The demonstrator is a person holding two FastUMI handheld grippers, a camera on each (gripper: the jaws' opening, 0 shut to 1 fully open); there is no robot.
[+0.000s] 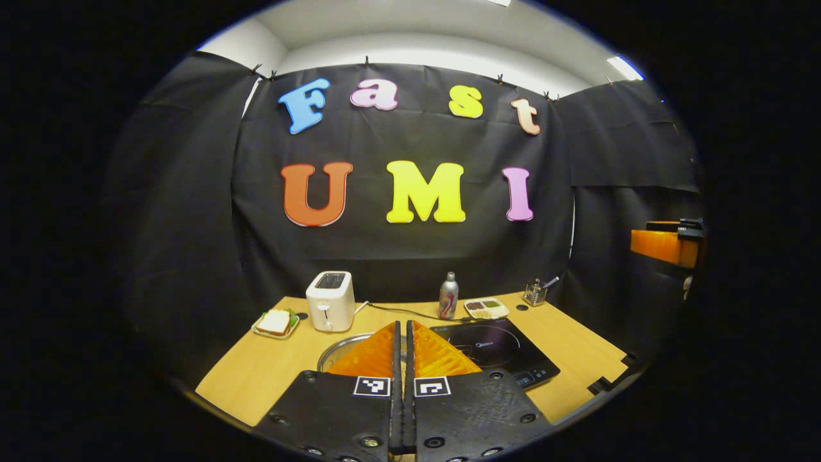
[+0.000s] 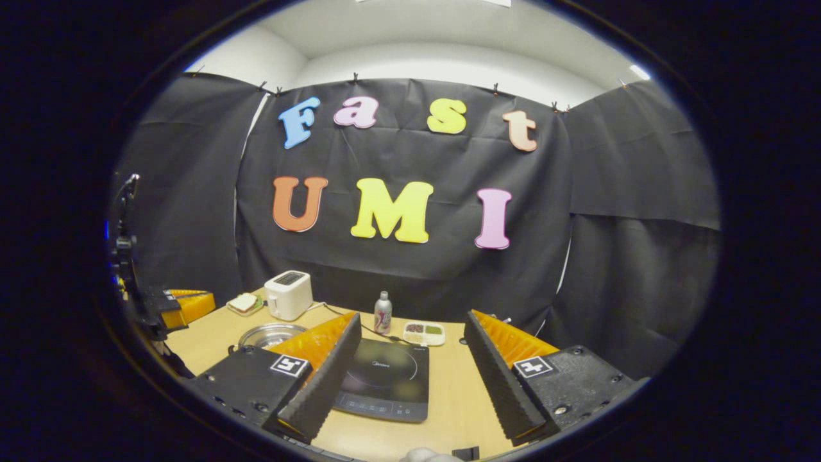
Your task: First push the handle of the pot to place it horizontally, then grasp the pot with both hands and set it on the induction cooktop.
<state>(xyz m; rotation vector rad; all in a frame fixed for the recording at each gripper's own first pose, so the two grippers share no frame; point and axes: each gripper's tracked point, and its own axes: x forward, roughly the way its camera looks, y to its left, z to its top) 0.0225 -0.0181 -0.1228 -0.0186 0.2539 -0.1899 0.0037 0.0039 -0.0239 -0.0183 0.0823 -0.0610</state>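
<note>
Hovering above the near edge of the bench (image 1: 256,372), the left gripper (image 1: 402,359) has its fingers pressed together with nothing between them, and the rim of the steel pot (image 1: 340,350) peeks out just behind and left of their tips. From the right gripper view, the right gripper (image 2: 410,350) has its fingers spread wide, framing the black induction cooktop (image 2: 385,378); the pot (image 2: 270,335) sits on the bench to the left of the cooktop, beyond the left-hand finger and apart from it. A small pale brand mark on the cooktop is too small to read. Behind stand a white toaster (image 2: 288,295), a sandwich plate (image 2: 244,303), a bottle (image 2: 383,312) and a divided dish (image 2: 424,332).
</note>
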